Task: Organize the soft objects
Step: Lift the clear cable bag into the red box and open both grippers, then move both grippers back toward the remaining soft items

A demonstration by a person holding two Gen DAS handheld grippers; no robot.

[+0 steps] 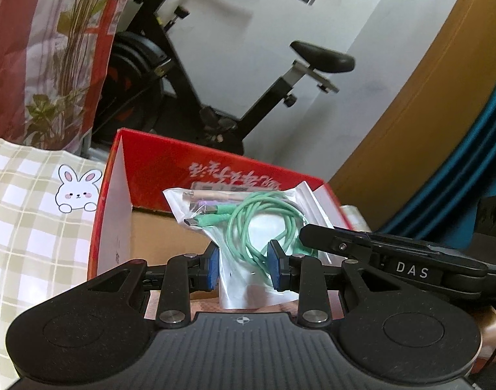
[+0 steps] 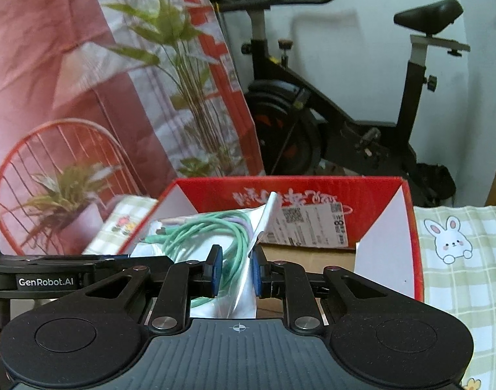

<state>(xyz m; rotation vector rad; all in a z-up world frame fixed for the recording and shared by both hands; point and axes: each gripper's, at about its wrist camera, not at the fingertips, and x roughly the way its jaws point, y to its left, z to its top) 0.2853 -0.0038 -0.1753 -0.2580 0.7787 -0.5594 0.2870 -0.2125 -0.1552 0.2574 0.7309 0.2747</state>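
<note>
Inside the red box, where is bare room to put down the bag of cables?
The brown floor of the red box is bare between the labelled back wall and white right flap. The near-left side is crowded: the cable bag hangs there between left gripper and right gripper.
</note>
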